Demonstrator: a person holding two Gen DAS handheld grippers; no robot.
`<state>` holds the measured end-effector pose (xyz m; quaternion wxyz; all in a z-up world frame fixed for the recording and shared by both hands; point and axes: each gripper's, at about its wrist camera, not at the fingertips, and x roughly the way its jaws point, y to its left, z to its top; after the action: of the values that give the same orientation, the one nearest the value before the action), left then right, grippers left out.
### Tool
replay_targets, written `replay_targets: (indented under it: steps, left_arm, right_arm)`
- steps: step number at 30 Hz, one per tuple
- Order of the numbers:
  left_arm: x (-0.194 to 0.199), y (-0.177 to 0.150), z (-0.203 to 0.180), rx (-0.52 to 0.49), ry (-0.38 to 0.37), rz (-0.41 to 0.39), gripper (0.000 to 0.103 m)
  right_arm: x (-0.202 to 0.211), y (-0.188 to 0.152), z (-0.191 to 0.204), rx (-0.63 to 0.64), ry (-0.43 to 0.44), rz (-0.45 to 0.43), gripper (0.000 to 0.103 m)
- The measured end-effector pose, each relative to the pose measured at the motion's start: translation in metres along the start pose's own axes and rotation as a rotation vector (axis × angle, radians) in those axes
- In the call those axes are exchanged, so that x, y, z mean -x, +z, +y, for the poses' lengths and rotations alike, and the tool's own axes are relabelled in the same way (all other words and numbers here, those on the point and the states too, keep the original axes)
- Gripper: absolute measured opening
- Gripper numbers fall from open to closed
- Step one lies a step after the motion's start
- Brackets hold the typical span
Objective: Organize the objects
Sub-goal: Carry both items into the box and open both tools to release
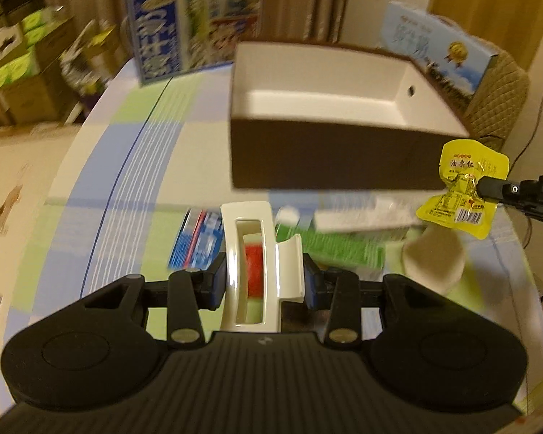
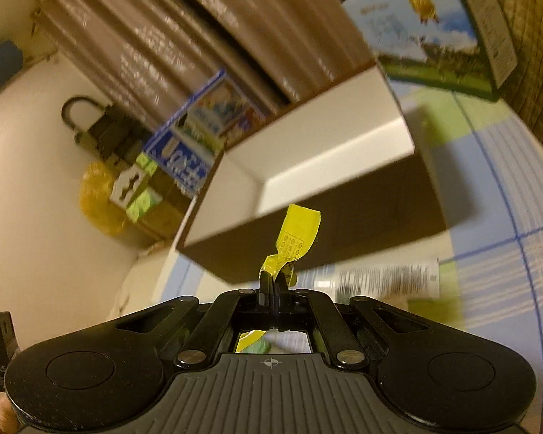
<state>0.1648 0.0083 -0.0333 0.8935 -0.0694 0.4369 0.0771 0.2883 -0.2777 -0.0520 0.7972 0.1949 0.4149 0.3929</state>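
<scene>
Curtains and stacked cartons behind, checked cloth on the counter [image 1: 90,166] below. My left hand-held gripper [image 1: 262,282] is clamped on a cream hair claw clip [image 1: 257,253], its long axis running straight ahead toward the open box [image 1: 329,159], which sits just ahead and slightly right. My right hand-held gripper [image 2: 273,280] is pinched tight on a yellow snack packet [image 2: 295,238], box dead ahead and closer, I'd judge, so the packet probably goes in first.

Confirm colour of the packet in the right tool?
Yellow packet, red print and a barcode; clearest in the left wrist view, pinched by the right tool.
</scene>
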Motion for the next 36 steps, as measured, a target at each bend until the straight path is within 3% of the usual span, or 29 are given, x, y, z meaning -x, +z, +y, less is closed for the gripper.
replay_targets:
  steps: [9,17,26,36]
  left_arm:
    - [-0.027,0.075,-0.023,-0.088,-0.071,-0.065,0.036]
    - [-0.072,0.142,-0.044,-0.121,-0.091,-0.083,0.036]
    - [-0.148,0.184,-0.065,-0.118,-0.102,0.012,0.036]
    - [-0.215,0.188,-0.079,-0.111,-0.09,0.15,0.035]
  right_arm:
    - [0.0,0.045,0.0,-0.063,0.029,-0.084,0.0]
    - [-0.037,0.094,-0.01,-0.081,0.028,-0.087,0.0]
    - [-0.087,0.117,-0.035,-0.095,-0.041,-0.038,0.0]
    - [-0.121,0.118,-0.058,-0.128,-0.105,0.024,0.0]
